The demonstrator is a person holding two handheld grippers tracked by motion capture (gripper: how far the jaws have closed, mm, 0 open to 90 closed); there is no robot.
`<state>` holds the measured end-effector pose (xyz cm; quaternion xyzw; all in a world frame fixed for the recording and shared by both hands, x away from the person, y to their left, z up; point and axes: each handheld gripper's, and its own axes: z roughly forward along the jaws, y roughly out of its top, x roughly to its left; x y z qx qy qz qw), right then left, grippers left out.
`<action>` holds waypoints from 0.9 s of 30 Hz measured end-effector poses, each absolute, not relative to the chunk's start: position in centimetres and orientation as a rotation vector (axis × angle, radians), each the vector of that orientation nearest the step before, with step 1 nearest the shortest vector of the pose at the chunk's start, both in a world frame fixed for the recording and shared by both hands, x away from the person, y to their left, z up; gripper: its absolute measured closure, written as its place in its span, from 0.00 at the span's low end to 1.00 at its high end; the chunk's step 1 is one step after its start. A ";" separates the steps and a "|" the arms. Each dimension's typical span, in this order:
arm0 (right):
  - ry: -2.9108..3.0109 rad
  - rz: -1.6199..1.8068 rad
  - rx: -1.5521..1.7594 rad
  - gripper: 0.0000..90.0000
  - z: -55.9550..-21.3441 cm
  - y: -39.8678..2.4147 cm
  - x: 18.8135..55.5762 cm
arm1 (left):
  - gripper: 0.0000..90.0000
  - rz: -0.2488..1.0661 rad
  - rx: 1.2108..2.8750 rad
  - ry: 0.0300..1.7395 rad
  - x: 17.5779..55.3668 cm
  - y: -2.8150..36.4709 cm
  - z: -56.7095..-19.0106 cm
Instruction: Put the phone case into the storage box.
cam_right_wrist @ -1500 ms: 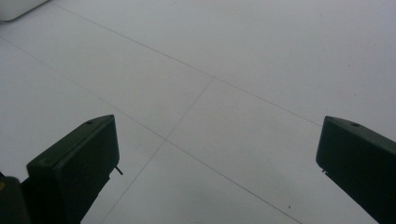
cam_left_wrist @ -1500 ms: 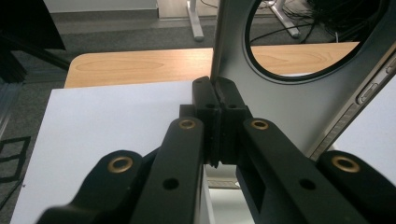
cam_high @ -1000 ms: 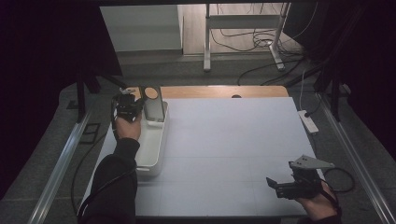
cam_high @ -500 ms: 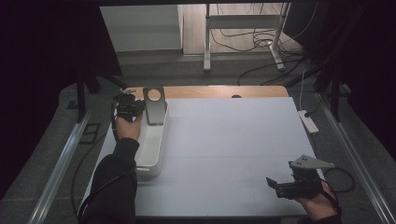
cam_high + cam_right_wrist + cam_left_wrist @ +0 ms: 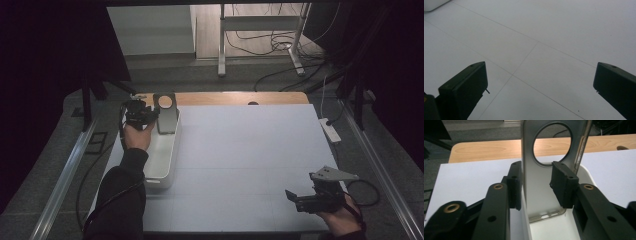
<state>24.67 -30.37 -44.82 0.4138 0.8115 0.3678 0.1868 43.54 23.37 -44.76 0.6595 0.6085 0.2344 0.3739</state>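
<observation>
Jaws of the left gripper have just been opening: both pads now stand just off the stand, one on each side, a sliver of gap on the left, a wider one on the right. So spread, with the stand between them, no pinch. Looks like a release after placing, as a judgement.

The stand is a grey metal plate with a round hole near the top. It sits upright at the far end of the white bin, foot down on the bin floor, long axis vertical and leaning slightly away. From the jaws it lies dead ahead, flat face toward the camera.

Left gripper is right at it in the high view. Right gripper is well apart, at the near right corner of the counter, jaws wide apart over bare surface, holding nothing.

Coming move, by guess: the left backs straight out along its own axis, toward the person. Any sideways drift would clip an edge of the stand and tip it.
</observation>
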 end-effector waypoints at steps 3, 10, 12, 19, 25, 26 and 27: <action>2.285 1.037 1.166 0.00 -44.8 -30.4 24.7 | 0.65 0.595 1.689 1.556 43.5 23.4 -44.6; 2.283 1.039 1.166 0.00 -44.8 -30.4 24.7 | 0.60 0.565 1.691 1.553 43.2 23.8 -44.4; 2.283 1.038 1.166 0.00 -44.8 -30.4 24.7 | 0.59 0.556 1.699 1.550 43.2 23.9 -44.5; 2.283 1.032 1.171 0.00 -44.8 -30.4 24.7 | 0.56 0.531 1.715 1.534 43.0 24.2 -44.5; 2.288 1.023 1.180 0.00 -44.9 -30.5 24.7 | 0.51 0.505 1.739 1.513 42.9 24.2 -44.4; 2.287 1.024 1.182 0.00 -44.9 -30.5 24.7 | 0.51 0.493 1.744 1.509 42.8 24.2 -44.4; 2.288 1.025 1.184 0.00 -44.9 -30.5 24.7 | 0.50 0.486 1.746 1.507 42.8 24.2 -44.4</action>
